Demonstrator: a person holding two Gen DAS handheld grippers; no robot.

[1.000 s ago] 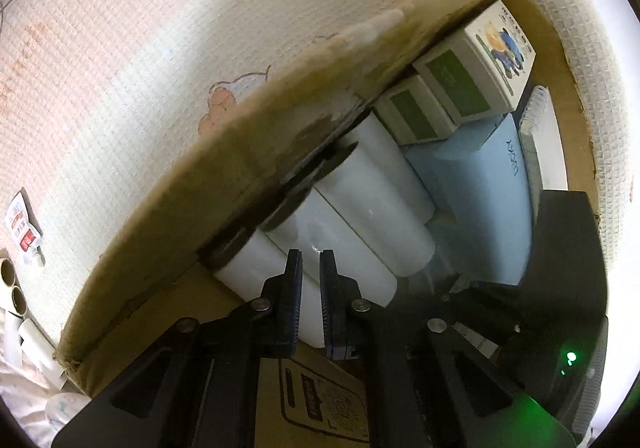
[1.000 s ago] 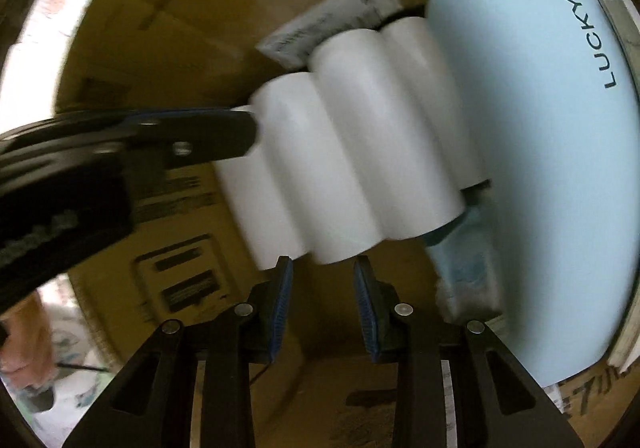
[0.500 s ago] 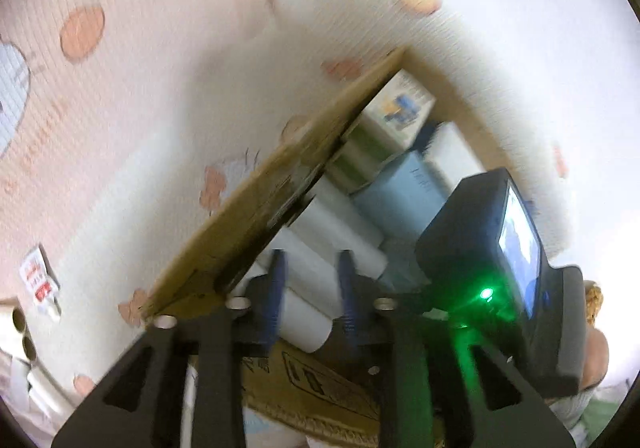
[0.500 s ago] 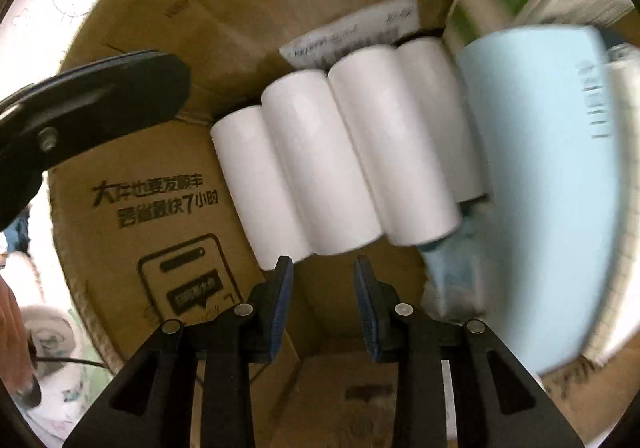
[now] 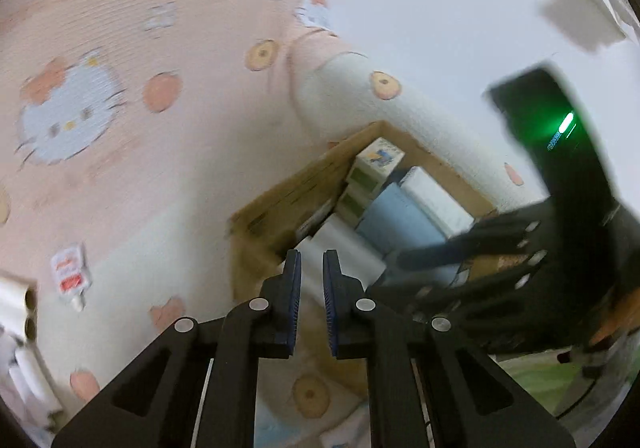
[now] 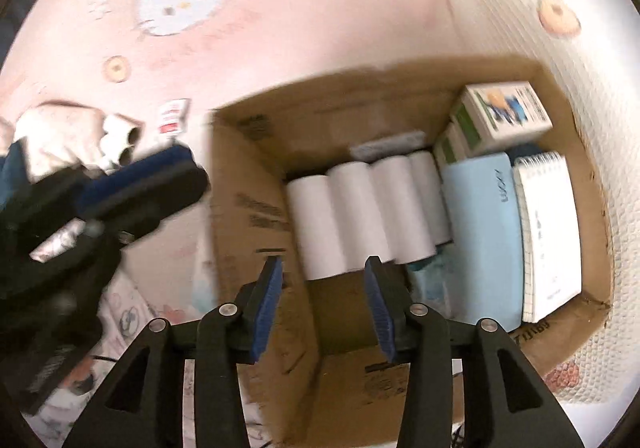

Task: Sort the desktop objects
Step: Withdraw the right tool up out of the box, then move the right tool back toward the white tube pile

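Your right gripper (image 6: 322, 304) has just been opening, fingers apart, nothing between them. Your left gripper (image 5: 311, 296) has just been closing: fingers nearly together, empty.

Both hang over the cardboard box (image 6: 256, 232) on the patterned mat (image 6: 248, 28). Packed so far: four white rolls (image 6: 360, 212) side by side along the box's left wall, blue notebook (image 6: 480, 232), spiral pad (image 6: 548, 232) at the right wall, small cartons (image 6: 500, 112) in the far right corner.

Left to do, judging by the mat: loose rolls (image 5: 24, 348) and a red-and-white sachet (image 5: 70, 276) at its left edge.
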